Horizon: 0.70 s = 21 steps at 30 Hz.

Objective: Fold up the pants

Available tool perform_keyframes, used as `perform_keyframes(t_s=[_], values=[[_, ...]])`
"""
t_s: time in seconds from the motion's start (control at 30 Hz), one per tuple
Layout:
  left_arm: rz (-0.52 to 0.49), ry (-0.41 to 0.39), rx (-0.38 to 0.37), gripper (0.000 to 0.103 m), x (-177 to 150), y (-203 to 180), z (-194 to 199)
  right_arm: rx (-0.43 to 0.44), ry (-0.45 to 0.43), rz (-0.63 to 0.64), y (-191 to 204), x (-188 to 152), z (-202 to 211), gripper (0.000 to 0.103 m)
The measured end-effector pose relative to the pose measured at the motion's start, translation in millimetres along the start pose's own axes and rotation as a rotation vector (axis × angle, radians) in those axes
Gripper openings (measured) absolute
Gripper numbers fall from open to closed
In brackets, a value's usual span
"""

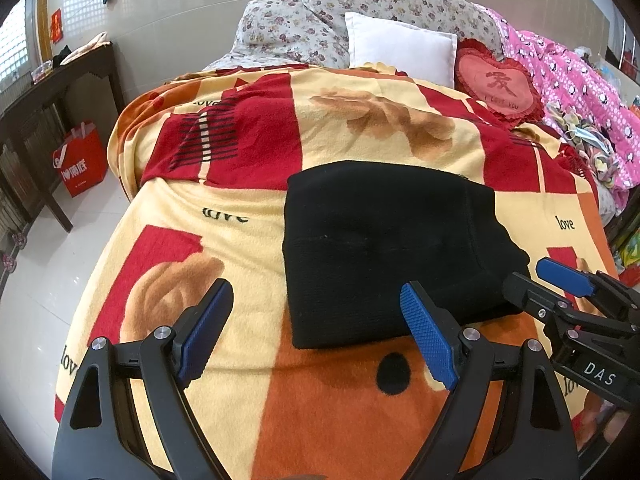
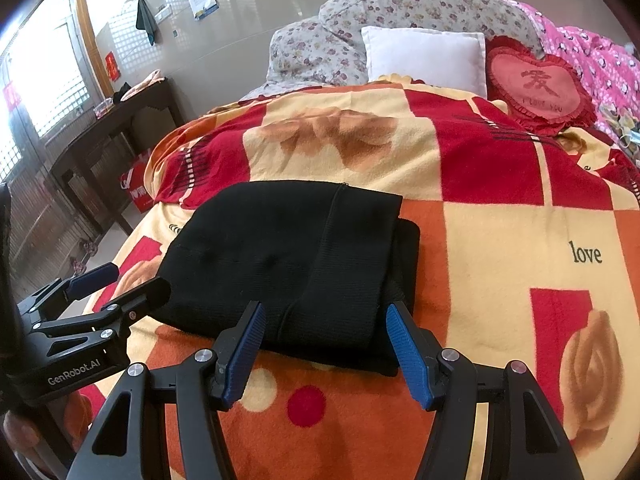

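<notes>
Here both hand-held grippers (image 1: 316, 332) (image 2: 326, 354) angled down, open, near folded pants (image 2: 292, 264).

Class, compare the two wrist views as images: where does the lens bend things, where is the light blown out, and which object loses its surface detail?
Left wrist view: fisheye curves the blanket and darkens the corners; the black pants read almost textureless. Right wrist view: the window at left is overexposed; the pants show a faint ribbed weave; nothing looks motion-blurred.
</notes>
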<state>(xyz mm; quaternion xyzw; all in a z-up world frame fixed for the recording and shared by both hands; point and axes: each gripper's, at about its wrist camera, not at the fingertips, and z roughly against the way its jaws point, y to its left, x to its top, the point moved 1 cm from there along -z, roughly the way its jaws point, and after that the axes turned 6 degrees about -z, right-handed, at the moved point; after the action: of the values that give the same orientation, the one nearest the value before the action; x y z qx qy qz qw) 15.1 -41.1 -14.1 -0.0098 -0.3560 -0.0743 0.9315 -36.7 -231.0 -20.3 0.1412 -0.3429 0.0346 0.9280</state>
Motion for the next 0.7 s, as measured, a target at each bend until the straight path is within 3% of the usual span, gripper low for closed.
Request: perform_keyframes(t_s=[0.7], values=[[0.015, -0.028, 0.01, 0.086, -5, 4, 21, -0.004, -0.014, 0.028, 7, -6, 18, 0.061]])
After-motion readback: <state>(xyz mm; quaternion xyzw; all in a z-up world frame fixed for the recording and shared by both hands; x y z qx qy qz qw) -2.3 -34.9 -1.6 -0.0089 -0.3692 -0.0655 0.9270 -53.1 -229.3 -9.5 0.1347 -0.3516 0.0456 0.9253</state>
